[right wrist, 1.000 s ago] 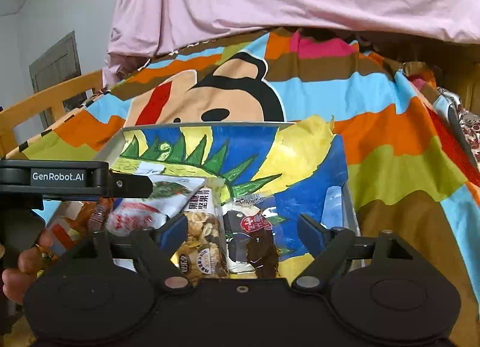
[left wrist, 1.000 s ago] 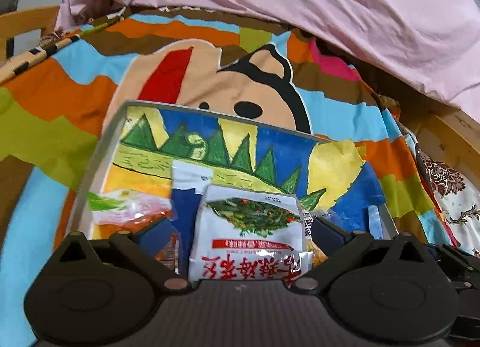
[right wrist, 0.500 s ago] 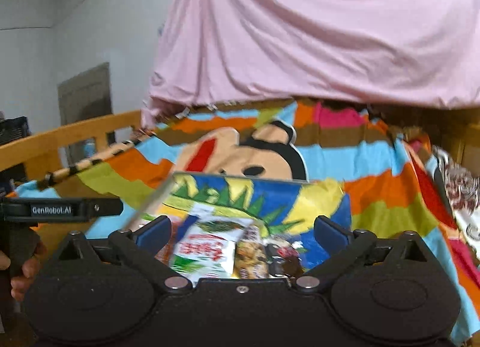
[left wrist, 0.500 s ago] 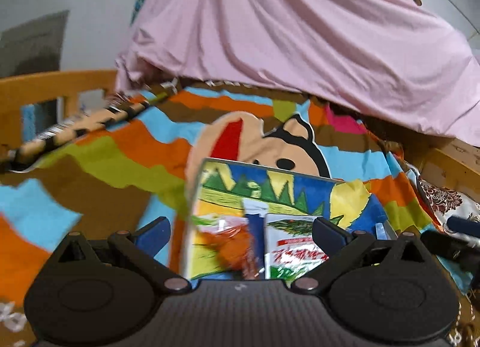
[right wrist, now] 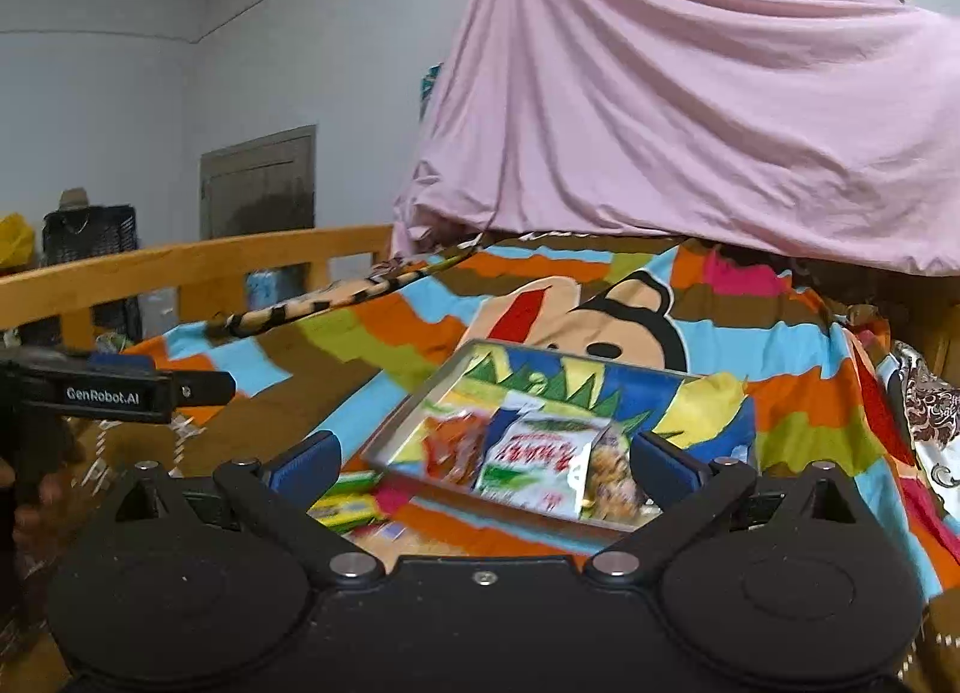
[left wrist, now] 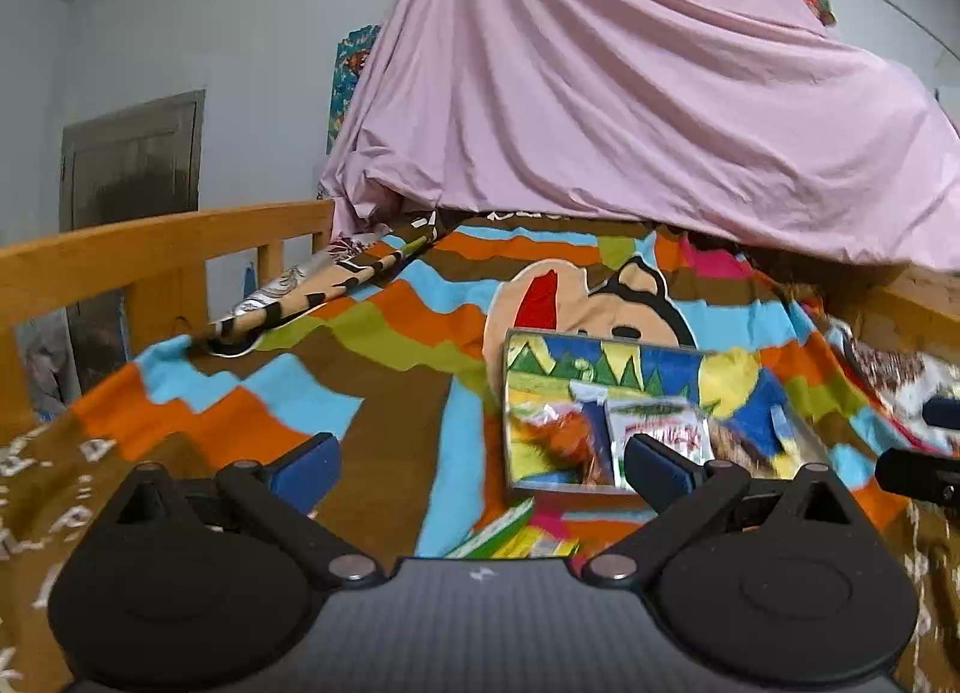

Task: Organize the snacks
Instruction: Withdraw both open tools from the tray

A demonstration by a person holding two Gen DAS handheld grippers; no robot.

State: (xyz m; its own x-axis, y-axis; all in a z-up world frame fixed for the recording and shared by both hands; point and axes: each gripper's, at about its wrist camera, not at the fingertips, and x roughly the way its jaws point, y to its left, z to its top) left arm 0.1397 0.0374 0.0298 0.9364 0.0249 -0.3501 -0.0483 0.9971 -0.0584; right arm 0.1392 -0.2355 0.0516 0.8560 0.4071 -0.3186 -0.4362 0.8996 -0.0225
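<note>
Both our grippers, left (left wrist: 480, 456) and right (right wrist: 483, 456), gape empty; snack packets (right wrist: 540, 459) fill the tray (right wrist: 396, 429) mid-bedspread (right wrist: 810, 393).

Each black hand-held gripper (right wrist: 483, 468) has blue finger pads (right wrist: 306, 456) and silver pivot screws (right wrist: 353, 562).

- A bed (right wrist: 180, 267) with a wooden rail along its left edge carries a bright striped cartoon blanket (right wrist: 798, 411).
- A shallow tray (right wrist: 390, 435) of snack packets lies on the blanket mid-bed.
- A green-yellow packet (right wrist: 345, 498) lies just beside the tray's near edge.
- A pink sheet (left wrist: 630, 93) drapes over the far end.
</note>
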